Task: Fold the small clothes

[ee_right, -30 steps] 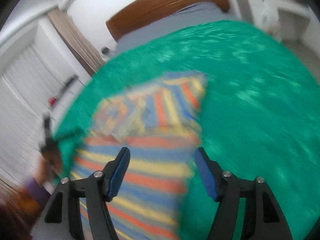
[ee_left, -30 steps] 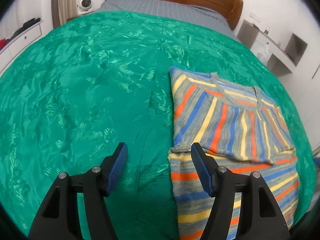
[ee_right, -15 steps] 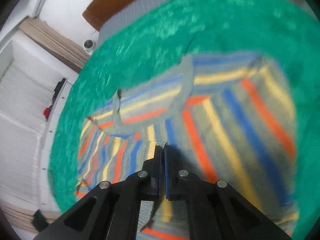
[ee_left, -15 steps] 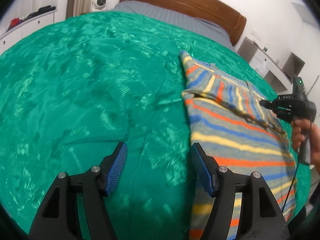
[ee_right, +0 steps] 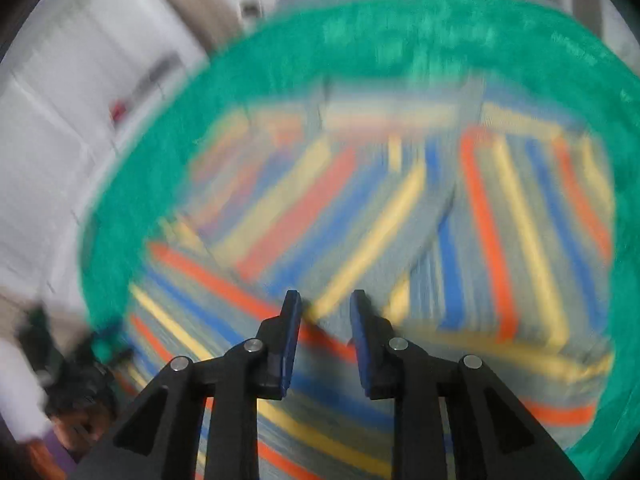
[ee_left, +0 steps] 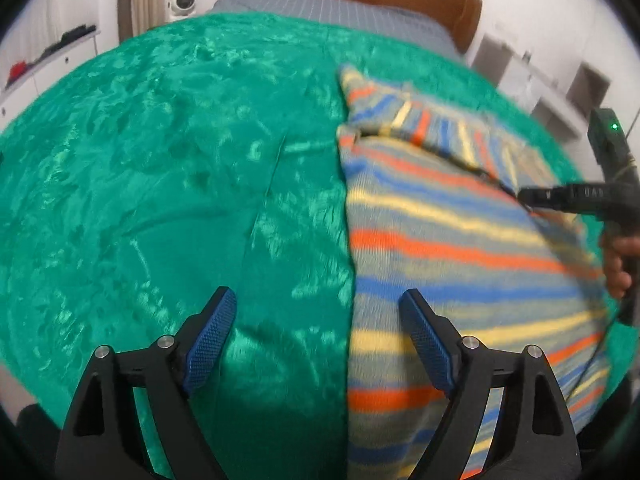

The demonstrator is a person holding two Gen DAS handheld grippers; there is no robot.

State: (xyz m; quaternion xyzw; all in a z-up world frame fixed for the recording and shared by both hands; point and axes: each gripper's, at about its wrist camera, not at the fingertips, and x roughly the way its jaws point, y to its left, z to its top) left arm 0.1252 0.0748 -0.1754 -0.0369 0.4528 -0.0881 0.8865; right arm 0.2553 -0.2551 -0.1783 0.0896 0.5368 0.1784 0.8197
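Clearly the step in hand is a fold of the striped knit garment in orange, blue, yellow and grey (ee_left: 460, 248), which lies on the shiny green bedspread (ee_left: 168, 184) toward the person's right, its upper part already doubled over the body. To do it well, each gripper should take a single edge cleanly, lift only enough to clear the layer below, and lay hem to shoulder line so the stripes stay square and no crease gets trapped. The left gripper (ee_left: 320, 330) hovers with its blue-padded fingers (ee_left: 212, 336) spread wide, astride the garment's left edge; one finger over green cloth, the other over the knit, holding nothing. The right gripper (ee_right: 325, 332), seen through heavy motion blur, has its jaws parted by a narrow gap, low over the sleeve fold; whether any fabric sits between them cannot be told. In the left view it reaches to the folded edge.
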